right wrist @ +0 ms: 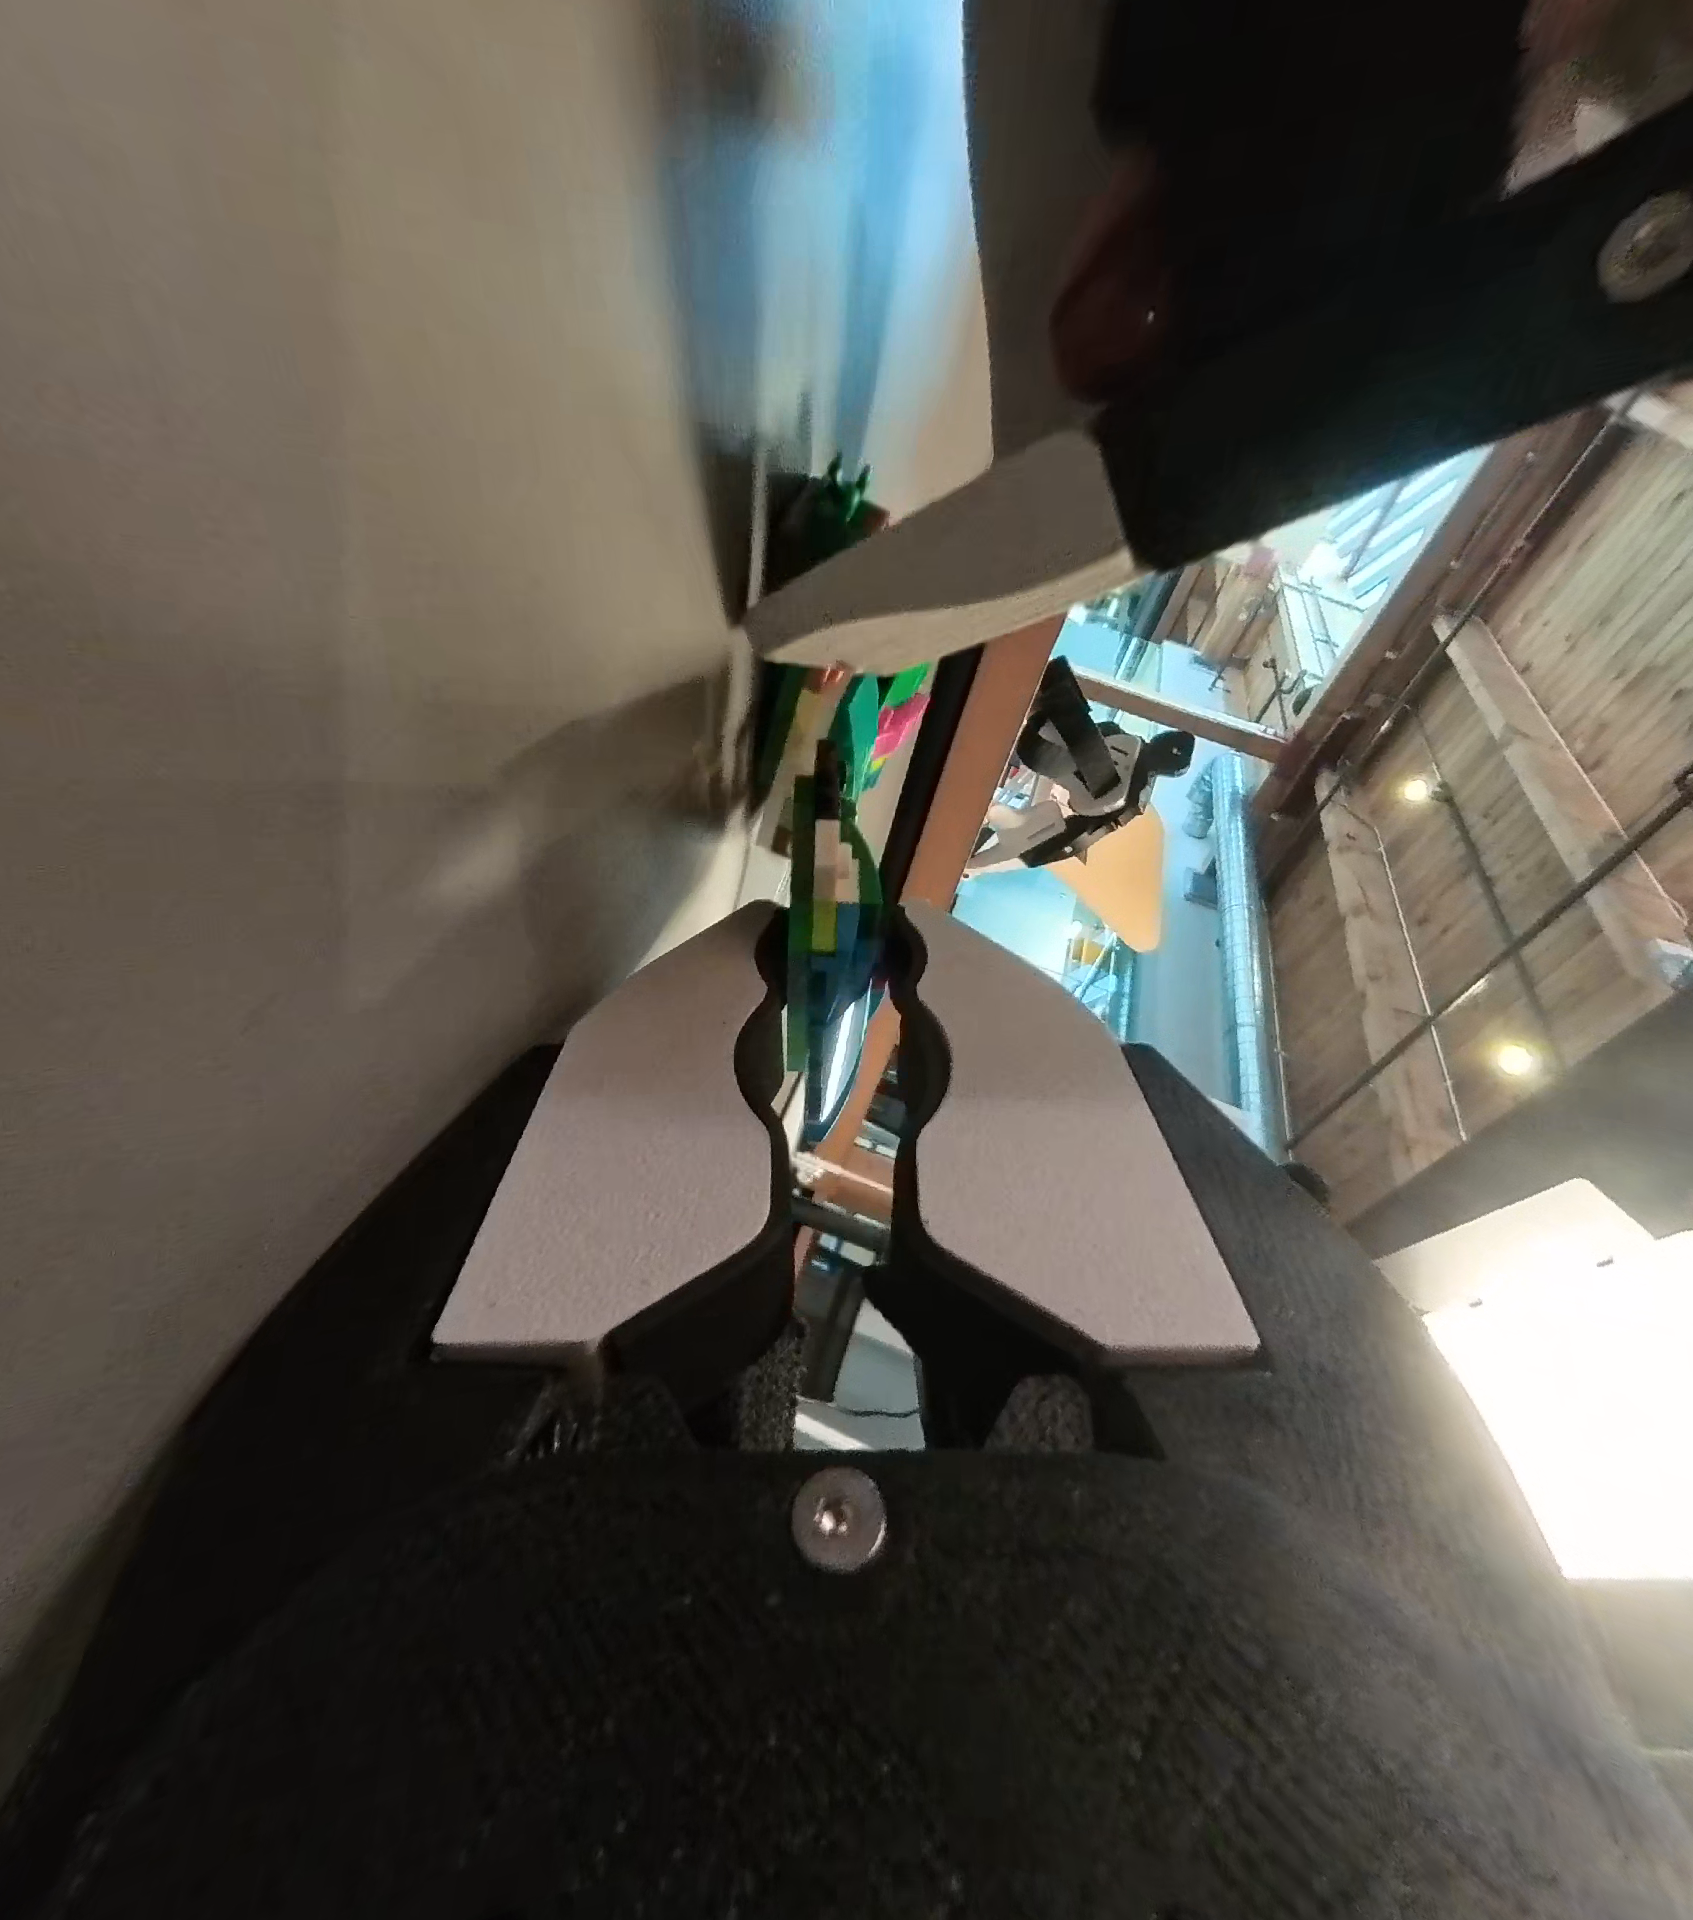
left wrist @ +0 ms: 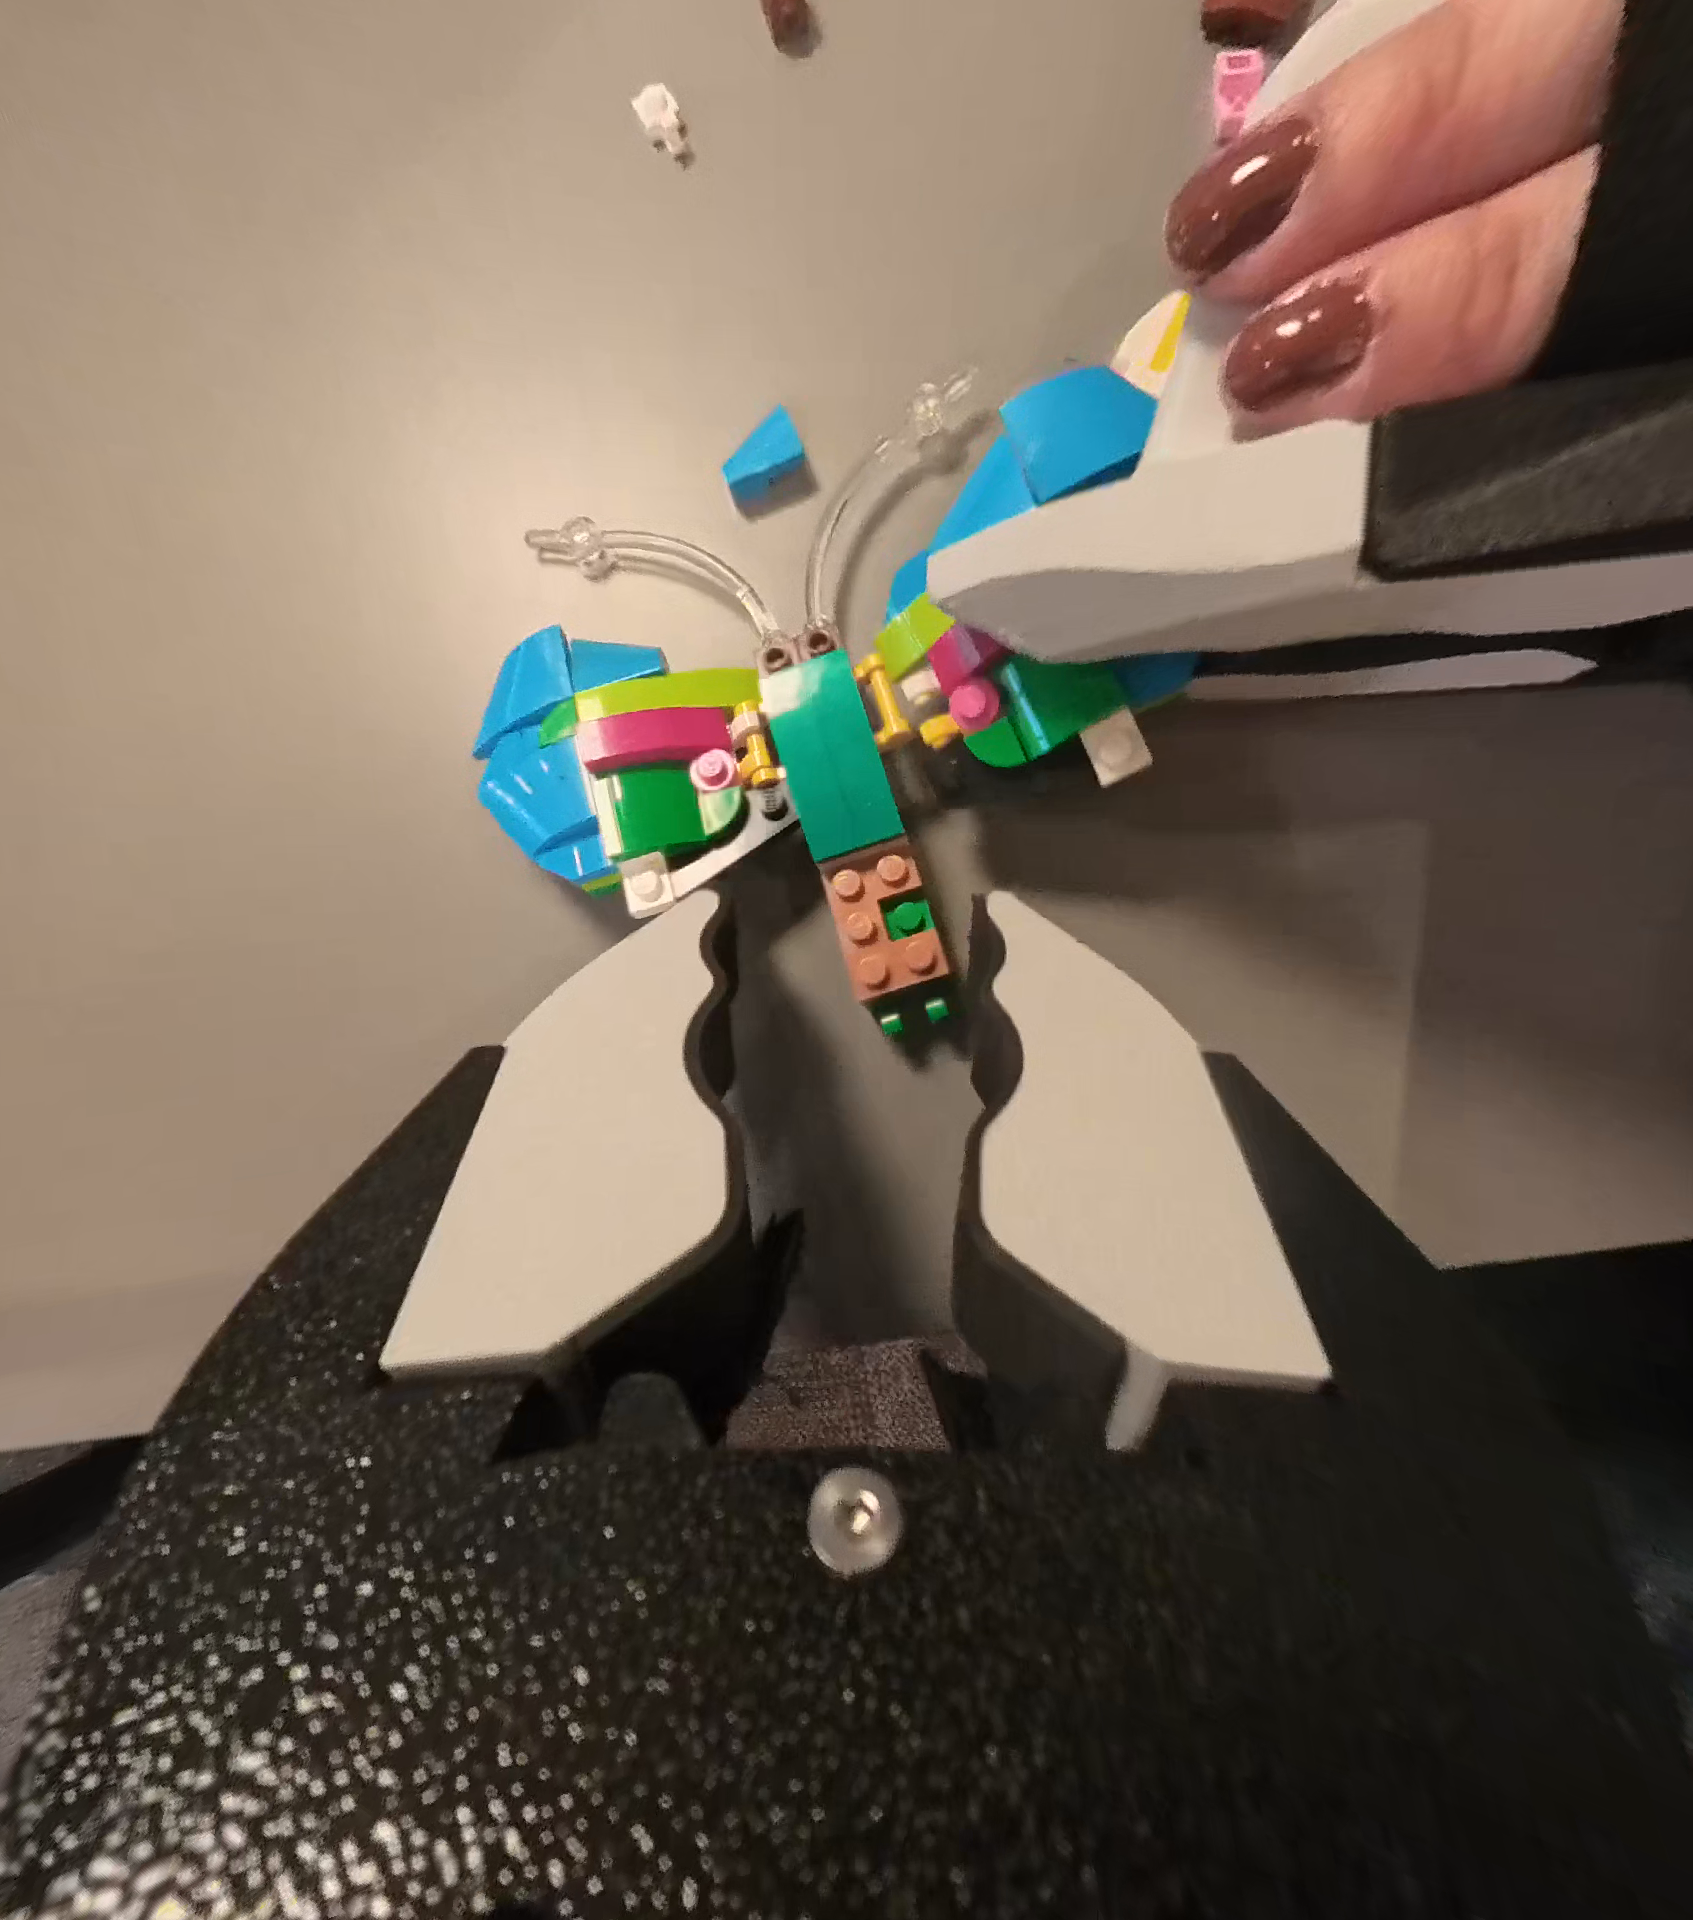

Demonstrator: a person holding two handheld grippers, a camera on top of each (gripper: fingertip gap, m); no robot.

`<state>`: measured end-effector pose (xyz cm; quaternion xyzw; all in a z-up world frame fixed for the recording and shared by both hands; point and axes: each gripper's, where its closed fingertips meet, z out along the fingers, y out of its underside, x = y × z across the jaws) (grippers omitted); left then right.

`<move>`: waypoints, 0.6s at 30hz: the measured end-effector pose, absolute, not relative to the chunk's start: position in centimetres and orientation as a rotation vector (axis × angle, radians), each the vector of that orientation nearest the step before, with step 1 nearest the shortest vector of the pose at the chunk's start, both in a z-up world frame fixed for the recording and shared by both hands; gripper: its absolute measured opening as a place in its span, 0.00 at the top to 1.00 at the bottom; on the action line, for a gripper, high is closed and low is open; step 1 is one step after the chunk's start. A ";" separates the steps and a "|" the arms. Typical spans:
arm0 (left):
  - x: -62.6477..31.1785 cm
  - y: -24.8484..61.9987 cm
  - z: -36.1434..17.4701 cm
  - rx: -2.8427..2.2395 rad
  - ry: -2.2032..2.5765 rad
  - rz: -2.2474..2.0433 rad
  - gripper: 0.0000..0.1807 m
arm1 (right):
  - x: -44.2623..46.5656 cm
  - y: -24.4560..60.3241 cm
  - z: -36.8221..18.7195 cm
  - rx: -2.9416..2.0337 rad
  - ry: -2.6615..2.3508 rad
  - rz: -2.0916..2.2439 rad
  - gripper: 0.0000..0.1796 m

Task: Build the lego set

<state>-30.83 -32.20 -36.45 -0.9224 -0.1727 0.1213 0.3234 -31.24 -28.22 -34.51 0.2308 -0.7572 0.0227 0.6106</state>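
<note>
A lego butterfly (left wrist: 831, 758) lies on the grey table (left wrist: 250, 416), with a teal body, blue and green wings, clear antennae and a brown tail plate (left wrist: 889, 925). My left gripper (left wrist: 852, 920) is open; the tail lies between its fingertips with a gap on both sides. My right gripper (left wrist: 1029, 488) comes in from the right, held by a hand (left wrist: 1393, 208), and is shut on the butterfly's right wing (left wrist: 1060, 436). In the right wrist view the wing's green and blue edge (right wrist: 826, 935) sits pinched between the right gripper (right wrist: 834, 930) jaws. The left gripper's finger (right wrist: 925, 561) shows above it.
Loose pieces lie on the far side of the table: a blue wedge (left wrist: 769, 457), a small white piece (left wrist: 660, 120), a brown piece (left wrist: 788, 21) and a pink piece (left wrist: 1237, 88). The right wrist view is tilted and shows a room with wooden walls behind. My right fingertips sit around 5 cm from my left ones. The small white piece (left wrist: 660, 120) is about equally far from each gripper, around 15 cm.
</note>
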 end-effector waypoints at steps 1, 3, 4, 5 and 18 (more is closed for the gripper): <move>-31.0 -32.1 -36.4 -2.423 -0.449 0.334 0.78 | -31.3 -28.2 -34.5 0.532 -1.747 0.052 0.91; -31.1 -31.8 -36.5 -2.428 -0.445 0.326 0.80 | -31.3 -28.2 -34.5 0.531 -1.747 0.052 0.91; -31.1 -31.7 -36.5 -2.429 -0.444 0.319 0.82 | -31.3 -28.2 -34.5 0.529 -1.747 0.053 0.91; -31.0 -31.5 -36.5 -2.430 -0.437 0.311 0.84 | -31.2 -28.2 -34.5 0.528 -1.747 0.054 0.91; -31.1 -31.0 -36.6 -2.380 -0.442 0.270 0.90 | -31.4 -27.9 -34.6 0.514 -1.774 0.040 0.91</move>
